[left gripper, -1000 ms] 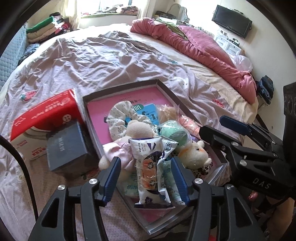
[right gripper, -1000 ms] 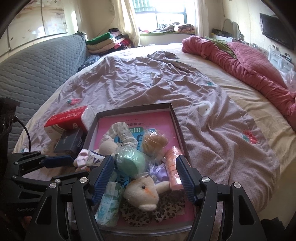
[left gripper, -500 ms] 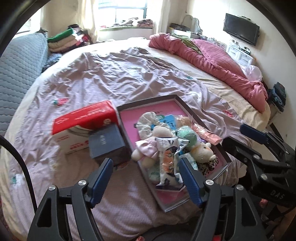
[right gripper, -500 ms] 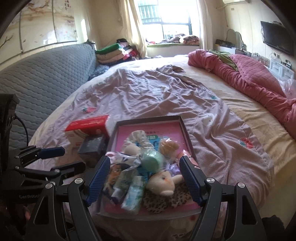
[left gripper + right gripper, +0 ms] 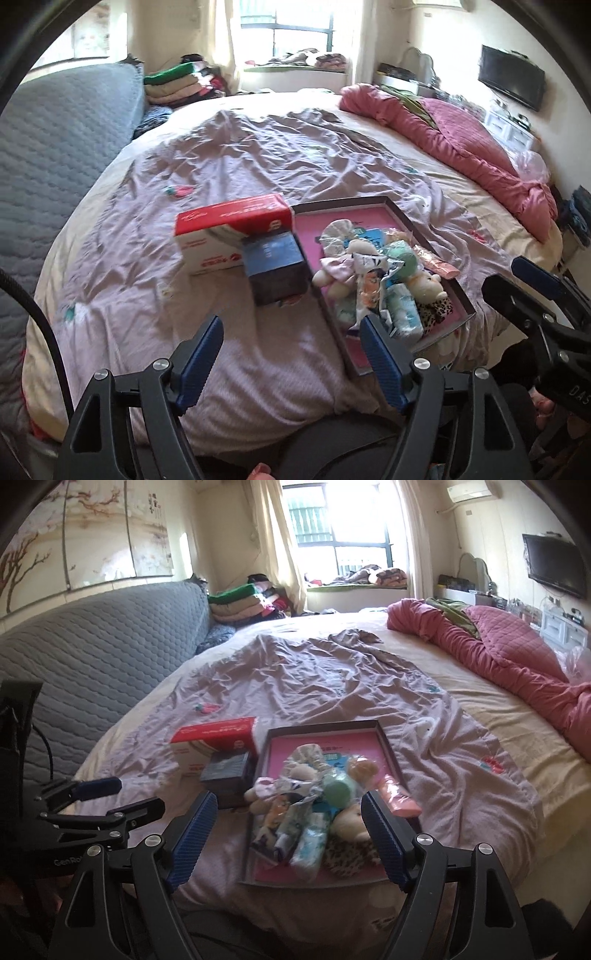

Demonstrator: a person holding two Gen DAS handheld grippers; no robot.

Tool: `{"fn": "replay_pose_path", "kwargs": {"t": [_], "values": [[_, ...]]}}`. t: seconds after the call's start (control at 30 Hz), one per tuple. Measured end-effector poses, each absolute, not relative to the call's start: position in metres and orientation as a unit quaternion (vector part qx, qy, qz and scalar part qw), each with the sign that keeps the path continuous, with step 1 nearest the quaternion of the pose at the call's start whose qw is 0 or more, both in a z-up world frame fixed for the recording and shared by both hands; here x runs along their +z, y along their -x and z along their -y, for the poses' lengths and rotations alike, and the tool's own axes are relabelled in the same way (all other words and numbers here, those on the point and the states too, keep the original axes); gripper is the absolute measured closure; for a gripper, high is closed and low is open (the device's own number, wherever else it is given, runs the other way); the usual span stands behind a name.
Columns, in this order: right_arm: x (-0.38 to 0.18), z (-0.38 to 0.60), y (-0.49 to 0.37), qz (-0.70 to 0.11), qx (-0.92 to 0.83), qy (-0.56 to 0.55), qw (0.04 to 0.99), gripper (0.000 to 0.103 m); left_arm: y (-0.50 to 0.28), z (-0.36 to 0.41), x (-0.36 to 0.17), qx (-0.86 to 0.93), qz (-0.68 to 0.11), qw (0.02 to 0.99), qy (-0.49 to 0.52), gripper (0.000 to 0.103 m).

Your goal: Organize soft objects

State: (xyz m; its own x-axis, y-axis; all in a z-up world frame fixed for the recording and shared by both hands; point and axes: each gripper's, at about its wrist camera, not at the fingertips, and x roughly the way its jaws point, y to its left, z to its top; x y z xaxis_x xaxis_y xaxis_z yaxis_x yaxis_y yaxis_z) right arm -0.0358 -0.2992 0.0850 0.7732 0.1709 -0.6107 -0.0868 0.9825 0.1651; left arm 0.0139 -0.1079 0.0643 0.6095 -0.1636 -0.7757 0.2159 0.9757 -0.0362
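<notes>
A shallow dark-rimmed tray with a pink floor lies on the bed near its front edge. In it are piled soft things: a cream plush toy, a green ball, a printed snack packet, a tissue pack and a pink packet. My left gripper is open and empty, held back over the bed's front edge. My right gripper is open and empty, in front of the tray.
A red and white box and a dark blue box stand left of the tray. A pink quilt lies along the bed's right side. A grey padded headboard is at left.
Both grippers have pulled back and up from the tray, so the tray and boxes look smaller and farther. The snack packet that was between my left fingers now lies in the tray.
</notes>
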Motion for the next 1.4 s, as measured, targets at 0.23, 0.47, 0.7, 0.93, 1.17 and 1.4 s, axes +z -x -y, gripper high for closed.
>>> {"fn": "replay_pose_path", "kwargs": {"t": [0.23, 0.47, 0.7, 0.93, 1.17, 1.4], "values": [[0.083, 0.284, 0.058, -0.330, 0.066, -0.063, 0.939, 0.021, 0.012, 0.096, 0.063, -0.092, -0.430, 0.898, -0.030, 0.027], [0.079, 0.280, 0.078, -0.328, 0.045, -0.070, 0.941, 0.021, 0.031, 0.095, 0.063, -0.086, -0.431, 0.898, -0.031, 0.027], [0.077, 0.282, 0.090, -0.319, 0.026, -0.078, 0.944, 0.021, 0.039, 0.099, 0.063, -0.085, -0.427, 0.900, -0.032, 0.027], [0.074, 0.281, 0.091, -0.326, 0.025, -0.079, 0.942, 0.021, 0.041, 0.099, 0.059, -0.083, -0.432, 0.898, -0.028, 0.027], [0.064, 0.276, 0.088, -0.343, 0.033, -0.078, 0.936, 0.021, 0.041, 0.097, 0.053, -0.076, -0.441, 0.894, -0.025, 0.027], [0.062, 0.274, 0.089, -0.344, 0.033, -0.075, 0.935, 0.021, 0.039, 0.094, 0.049, -0.072, -0.444, 0.893, -0.024, 0.027]]}}
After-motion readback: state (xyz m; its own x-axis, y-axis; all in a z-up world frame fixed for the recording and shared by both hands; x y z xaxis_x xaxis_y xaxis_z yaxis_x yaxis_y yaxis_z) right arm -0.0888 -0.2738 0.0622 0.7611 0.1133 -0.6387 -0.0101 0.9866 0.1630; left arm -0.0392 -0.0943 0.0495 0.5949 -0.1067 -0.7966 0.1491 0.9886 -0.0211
